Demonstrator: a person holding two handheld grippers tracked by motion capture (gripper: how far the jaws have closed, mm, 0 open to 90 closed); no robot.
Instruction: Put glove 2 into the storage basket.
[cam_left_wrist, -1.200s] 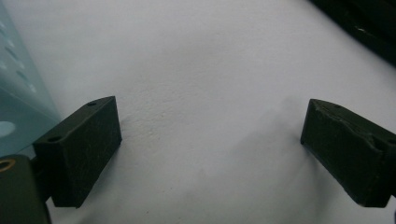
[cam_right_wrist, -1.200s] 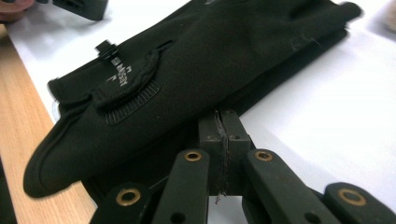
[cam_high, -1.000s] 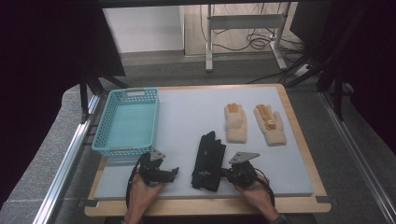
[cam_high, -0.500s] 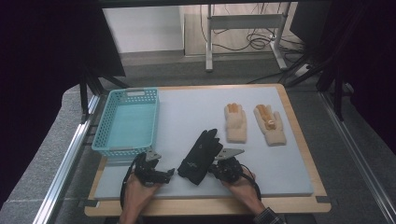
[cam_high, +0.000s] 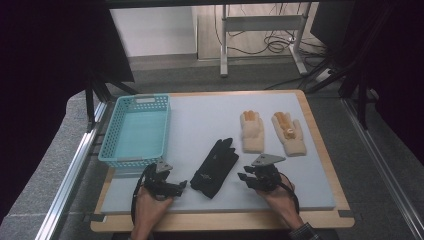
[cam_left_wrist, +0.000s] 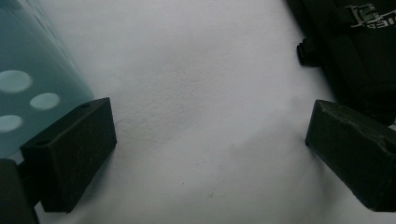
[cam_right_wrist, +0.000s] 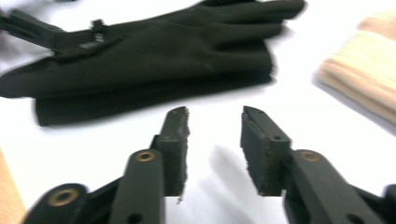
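Basket: a turquoise plastic lattice basket (cam_high: 135, 131) stands at the left of the pale grey mat (cam_high: 200, 112), empty.
Left gripper: the left gripper (cam_high: 181, 186) rests near the mat's front edge, just below the basket; its jaws stand wide apart with bare mat between them, holding nothing.
Black glove: a black fabric glove (cam_high: 216, 166) lies flat and slanted on the mat between the two grippers, fingers pointing away from the person, untouched.
Right gripper: the right gripper (cam_high: 242, 177) sits just right of the glove's cuff; its jaws have just been opening, part-way apart, nothing between them.
Cream gloves: two cream knitted gloves (cam_high: 252, 131) lie side by side farther back and right.
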